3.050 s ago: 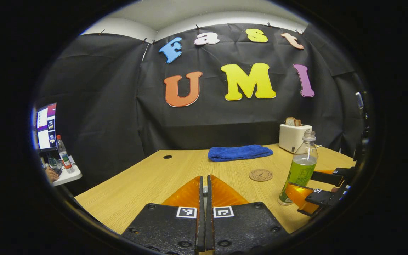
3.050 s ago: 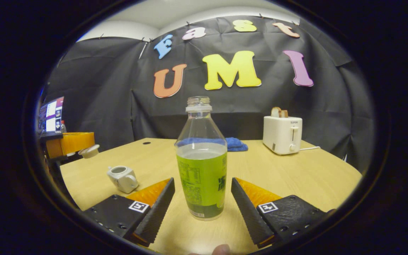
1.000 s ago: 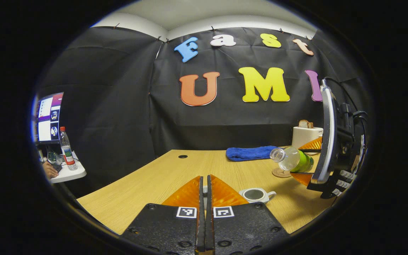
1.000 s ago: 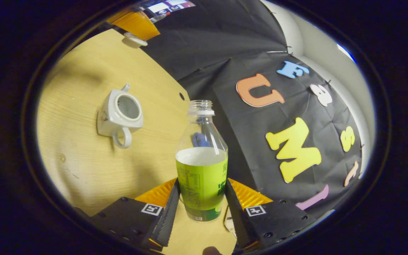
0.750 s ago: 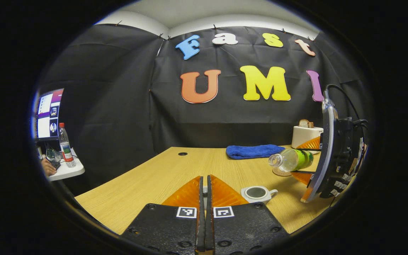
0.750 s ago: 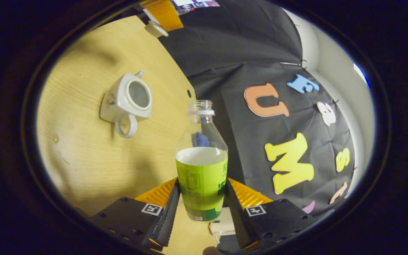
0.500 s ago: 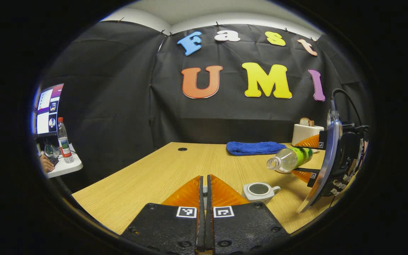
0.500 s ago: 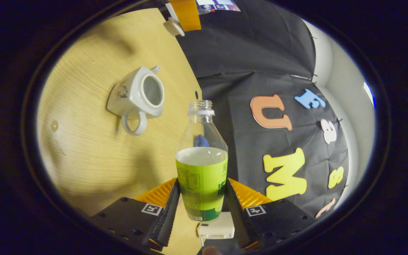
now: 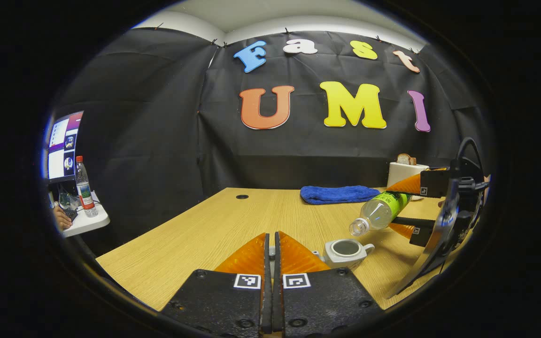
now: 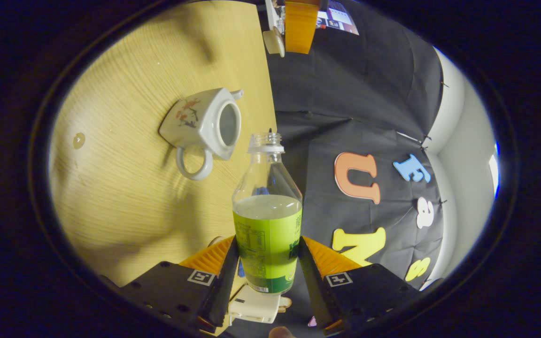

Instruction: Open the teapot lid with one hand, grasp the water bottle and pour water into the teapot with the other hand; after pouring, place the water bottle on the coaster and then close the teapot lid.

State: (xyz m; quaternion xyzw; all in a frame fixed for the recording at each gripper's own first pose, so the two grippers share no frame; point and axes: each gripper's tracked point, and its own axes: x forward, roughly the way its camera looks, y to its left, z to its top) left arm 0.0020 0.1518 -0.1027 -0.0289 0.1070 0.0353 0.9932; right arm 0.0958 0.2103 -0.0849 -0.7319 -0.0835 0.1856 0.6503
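Note:
My right gripper [image 10: 267, 249] is shut on the clear water bottle [image 10: 267, 220] with the green label, which has no cap. In the left gripper view the bottle [image 9: 378, 211] is tipped past level, its mouth pointing down-left just above the open white teapot [image 9: 345, 251]. The teapot [image 10: 204, 124] stands on the wooden table [image 9: 204, 234] with its opening bare. No stream of water shows. My left gripper [image 9: 271, 237] is shut, and the right gripper view shows it [image 10: 298, 26] holding the white teapot lid [image 10: 274, 42] above the table, away from the pot.
A blue towel [image 9: 338, 194] and a white toaster [image 9: 404, 171] sit at the back of the table. A small wet spot [image 10: 79, 140] marks the wood near the teapot. Off the table's left stands a side table [image 9: 85, 225] with a bottle, a monitor and a person's hand.
The right gripper has tipped the bottle further, from roughly level to mouth-down, and brought its mouth closer to the teapot. The left gripper has stayed shut on the lid.

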